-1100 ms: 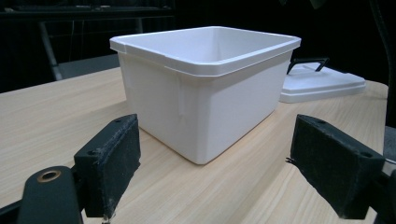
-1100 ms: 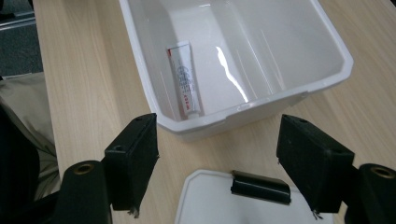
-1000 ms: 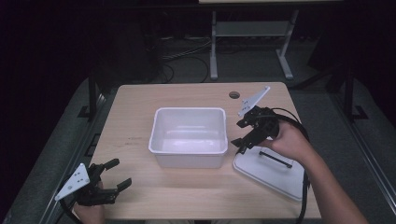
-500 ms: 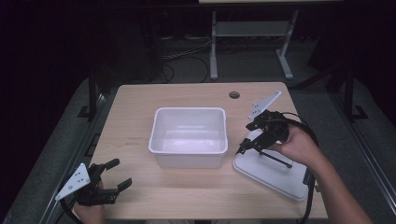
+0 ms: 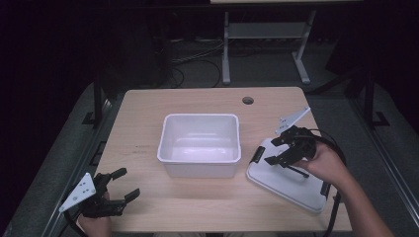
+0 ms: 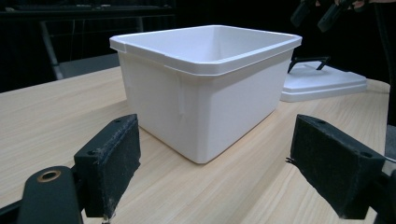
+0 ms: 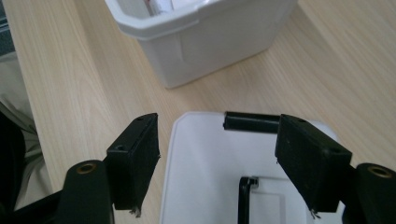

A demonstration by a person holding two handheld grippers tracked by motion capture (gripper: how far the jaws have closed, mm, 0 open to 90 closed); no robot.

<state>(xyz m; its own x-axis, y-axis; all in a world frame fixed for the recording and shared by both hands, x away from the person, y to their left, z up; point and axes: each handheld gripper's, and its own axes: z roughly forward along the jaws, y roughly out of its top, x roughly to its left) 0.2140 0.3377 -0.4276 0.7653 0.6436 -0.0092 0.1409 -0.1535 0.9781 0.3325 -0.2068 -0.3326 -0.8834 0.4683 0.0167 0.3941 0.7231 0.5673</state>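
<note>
A light wooden table point(image 5: 148, 143) carries a white plastic bin point(image 5: 200, 144), open at the top and standing upright at the table's centre, and a flat white lid point(image 5: 286, 175) lying on the tabletop just to the right of the bin, apart from it. The lid bears a black handle point(image 5: 296, 170) on its upper face and black clips at its ends, one of them point(image 5: 257, 154) at the end nearest the bin. The right gripper point(image 5: 276, 150), held in the person's right hand point(image 5: 323, 163), hovers over the lid's left part with its jaws spread wide and nothing between the pads; in the right gripper view point(image 7: 217, 158) the two black jaws frame the lid's point(image 7: 205, 177) end clip point(image 7: 252, 122) and the upper end of the handle point(image 7: 243, 198), with the bin's wall point(image 7: 219, 39) beyond. No contact between the pads and the lid can be made out. The left gripper point(image 5: 121, 190) rests at the near left corner of the table, well apart from the bin, its jaws likewise spread and empty; in the left gripper view point(image 6: 215, 163) they point across bare tabletop toward the bin point(image 6: 205, 88), with the lid point(image 6: 322, 81) visible behind at the far right.
</note>
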